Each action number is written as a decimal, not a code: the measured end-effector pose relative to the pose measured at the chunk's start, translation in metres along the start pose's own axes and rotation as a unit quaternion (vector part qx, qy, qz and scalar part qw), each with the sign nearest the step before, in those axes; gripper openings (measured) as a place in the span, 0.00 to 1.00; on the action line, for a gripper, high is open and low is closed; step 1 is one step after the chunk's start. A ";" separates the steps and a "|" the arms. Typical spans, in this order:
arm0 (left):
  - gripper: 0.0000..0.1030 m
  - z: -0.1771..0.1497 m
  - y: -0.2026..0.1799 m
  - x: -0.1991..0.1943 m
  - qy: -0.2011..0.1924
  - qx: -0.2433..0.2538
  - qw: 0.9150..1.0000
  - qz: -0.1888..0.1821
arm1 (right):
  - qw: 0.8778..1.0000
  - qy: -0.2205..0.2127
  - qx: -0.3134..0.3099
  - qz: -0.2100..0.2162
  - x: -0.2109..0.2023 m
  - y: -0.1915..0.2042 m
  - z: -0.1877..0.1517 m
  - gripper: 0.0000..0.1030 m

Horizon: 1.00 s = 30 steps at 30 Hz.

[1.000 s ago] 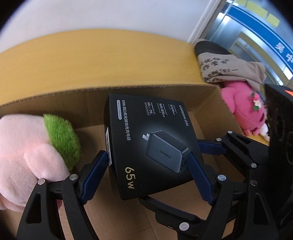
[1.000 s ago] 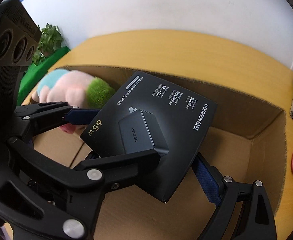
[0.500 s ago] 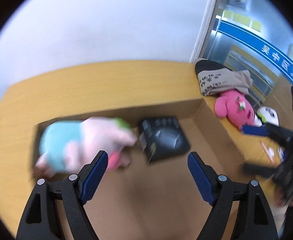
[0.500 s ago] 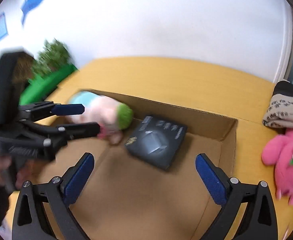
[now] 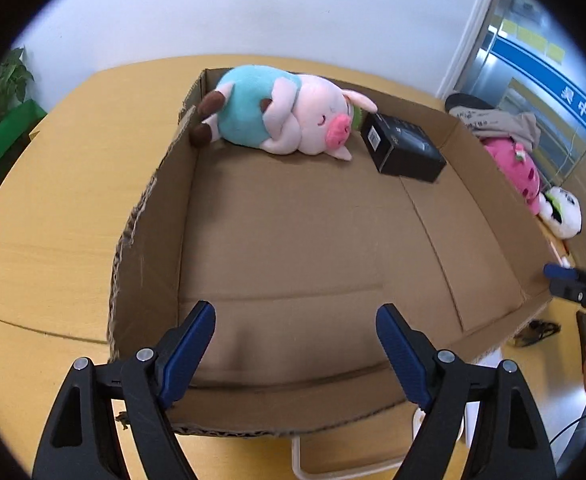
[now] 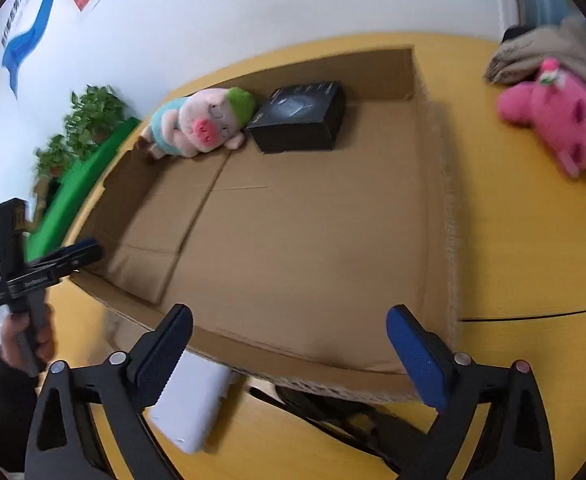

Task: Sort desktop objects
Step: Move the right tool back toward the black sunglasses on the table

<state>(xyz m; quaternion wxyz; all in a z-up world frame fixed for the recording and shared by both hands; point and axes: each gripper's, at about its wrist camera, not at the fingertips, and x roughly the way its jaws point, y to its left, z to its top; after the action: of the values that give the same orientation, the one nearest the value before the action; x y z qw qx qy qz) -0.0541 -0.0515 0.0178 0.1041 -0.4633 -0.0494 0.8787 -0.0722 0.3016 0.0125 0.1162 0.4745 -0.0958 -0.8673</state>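
— Where's the charger box (image 5: pixel 407 151)?

— Flat on the carton (image 5: pixel 293 248) floor at the far side, its left end touching the pig (image 5: pixel 289 120) plush — nothing grips it.

— And the grippers?

— The left gripper (image 5: pixel 295 354) hangs above the carton's near wall, fingers spread wide, holding nothing. The right gripper (image 6: pixel 289 354) is the same, wide apart and bare, over the near right corner.

— What's outside the carton?

— On the table (image 6: pixel 533 248), to the right, a pink plush (image 6: pixel 561 120) with a beige cloth (image 6: pixel 533 52) beyond it, and a white plush (image 5: pixel 563 210) nearer. A white block (image 6: pixel 191 408) and black cable (image 6: pixel 333 404) lie against the near wall.
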 end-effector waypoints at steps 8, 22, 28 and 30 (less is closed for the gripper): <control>0.80 -0.009 -0.007 -0.057 -0.093 -0.002 0.994 0.052 | 0.996 -0.039 -0.065 -0.052 -0.038 0.026 -0.008 1.00; 0.48 -0.023 -0.052 -0.097 -0.147 -0.021 0.989 0.022 | 0.980 -0.118 -0.147 -0.060 -0.069 0.104 -0.043 0.58; 0.05 -0.034 -0.078 -0.093 -0.128 0.017 0.991 0.017 | 0.983 -0.109 -0.140 -0.054 -0.074 0.097 -0.052 0.39; 0.23 -0.035 -0.088 -0.094 -0.129 0.032 0.991 0.016 | 0.985 -0.108 -0.128 -0.045 -0.076 0.093 -0.053 0.75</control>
<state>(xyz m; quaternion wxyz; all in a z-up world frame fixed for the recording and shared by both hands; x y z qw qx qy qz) 0.0380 0.0125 0.0897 0.0975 -0.3433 -0.0266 0.9338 0.0228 0.2324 0.0711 0.1257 0.3630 0.0249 -0.9229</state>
